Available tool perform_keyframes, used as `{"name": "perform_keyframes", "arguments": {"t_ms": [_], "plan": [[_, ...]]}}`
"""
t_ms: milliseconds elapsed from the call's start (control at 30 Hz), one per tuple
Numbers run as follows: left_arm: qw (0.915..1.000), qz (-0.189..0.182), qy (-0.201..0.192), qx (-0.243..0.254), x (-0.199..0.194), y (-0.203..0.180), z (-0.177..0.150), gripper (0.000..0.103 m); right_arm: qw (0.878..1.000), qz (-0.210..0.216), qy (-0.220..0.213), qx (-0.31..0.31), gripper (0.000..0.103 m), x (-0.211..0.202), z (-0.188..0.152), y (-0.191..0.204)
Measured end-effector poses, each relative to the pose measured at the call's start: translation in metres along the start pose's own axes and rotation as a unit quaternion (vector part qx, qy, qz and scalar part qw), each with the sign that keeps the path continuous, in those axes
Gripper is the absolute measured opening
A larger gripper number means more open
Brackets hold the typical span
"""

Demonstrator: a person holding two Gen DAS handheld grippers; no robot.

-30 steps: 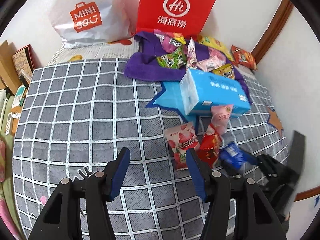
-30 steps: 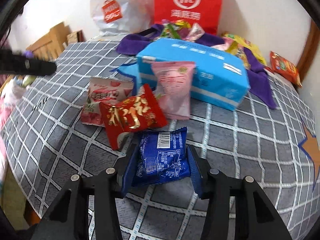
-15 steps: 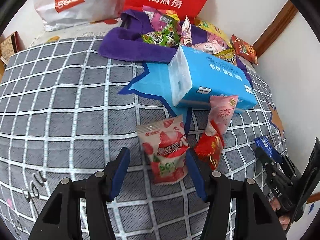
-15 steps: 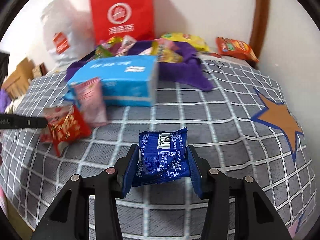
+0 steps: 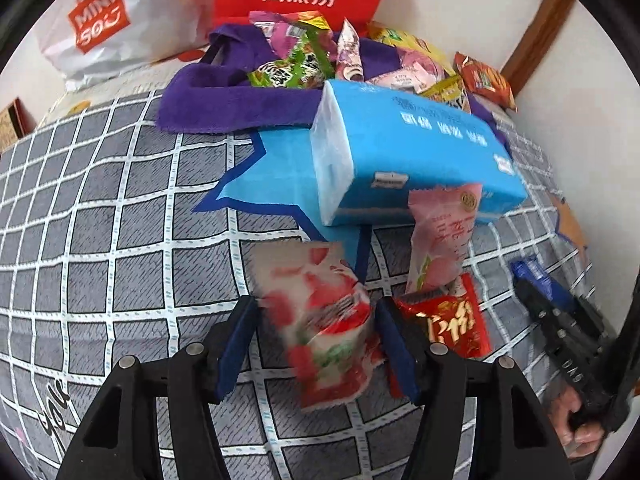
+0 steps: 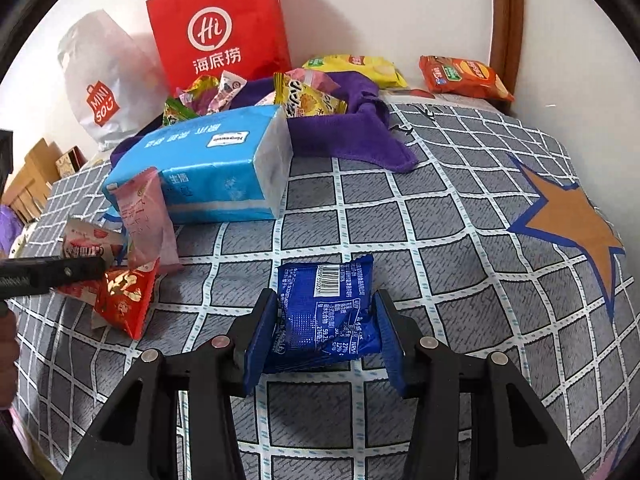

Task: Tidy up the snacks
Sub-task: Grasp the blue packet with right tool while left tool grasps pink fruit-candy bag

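The right gripper (image 6: 326, 330) pinches a blue snack packet (image 6: 326, 306), its jaws pressed against the packet's two side edges. The packet stands out ahead of the jaws, barcode side up, over the grey checked bedspread (image 6: 420, 216). Beyond the right-hand jaw an orange star (image 6: 576, 224) is printed on the cloth.

The left gripper (image 5: 316, 346) points steeply down with its jaws spread on either side of a strawberry snack packet (image 5: 320, 320), which lies between them, blurred. The right-hand jaw sits at the packet's edge, and a gap shows at the left-hand jaw. These jaws have just been opening a little, with the packet between them. Just outside the right-hand jaw lies a red packet (image 5: 452, 326), and ahead of it a pink packet (image 5: 440, 236) leans against a blue tissue pack (image 5: 404, 160).

Farther ahead of both pairs of jaws, a purple cloth (image 6: 352, 136) carries a heap of mixed snacks (image 5: 296, 64). Behind it a red paper bag (image 6: 218, 28) and a white shopping bag (image 6: 104, 80) stand against the wall. A yellow chip bag (image 6: 356, 68) and an orange chip bag (image 6: 464, 76) lie beyond the cloth, off to the right. A person's hand (image 5: 576, 420) grips the right tool at the far right of the left view.
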State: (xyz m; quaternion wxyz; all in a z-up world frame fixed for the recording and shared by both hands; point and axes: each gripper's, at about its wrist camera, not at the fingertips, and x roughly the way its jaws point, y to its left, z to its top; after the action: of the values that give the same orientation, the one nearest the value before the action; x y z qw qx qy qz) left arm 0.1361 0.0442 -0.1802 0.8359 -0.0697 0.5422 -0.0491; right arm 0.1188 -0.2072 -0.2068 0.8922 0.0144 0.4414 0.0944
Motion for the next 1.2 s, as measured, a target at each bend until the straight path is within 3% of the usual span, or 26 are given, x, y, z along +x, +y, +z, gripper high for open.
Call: {"name": "perform_keyframes", "arguments": {"t_ms": [133, 400, 533, 867, 1200], "plan": [[0.9994, 0.022, -0.011, 0.024, -0.001, -0.006, -0.004, 0.052, 1.0, 0.002, 0.0, 0.006, 0.049, 0.0, 0.0, -0.002], [0.9995, 0.017, -0.022, 0.015, -0.021, 0.008, -0.009, 0.037, 1.0, 0.009, -0.001, 0.019, 0.047, -0.01, -0.003, -0.005], [0.9996, 0.007, -0.028, 0.009, -0.035, 0.013, -0.013, 0.037, 0.999, 0.034, -0.008, 0.031, 0.047, -0.029, -0.002, -0.007], [0.9985, -0.02, -0.05, 0.005, -0.072, 0.006, -0.019, 0.035, 0.999, 0.028, -0.043, 0.012, 0.047, -0.08, 0.01, 0.009], [0.9961, -0.057, -0.067, 0.005, -0.111, -0.007, -0.014, 0.036, 0.996, 0.057, -0.072, -0.011, 0.047, -0.121, 0.026, 0.038]]}}
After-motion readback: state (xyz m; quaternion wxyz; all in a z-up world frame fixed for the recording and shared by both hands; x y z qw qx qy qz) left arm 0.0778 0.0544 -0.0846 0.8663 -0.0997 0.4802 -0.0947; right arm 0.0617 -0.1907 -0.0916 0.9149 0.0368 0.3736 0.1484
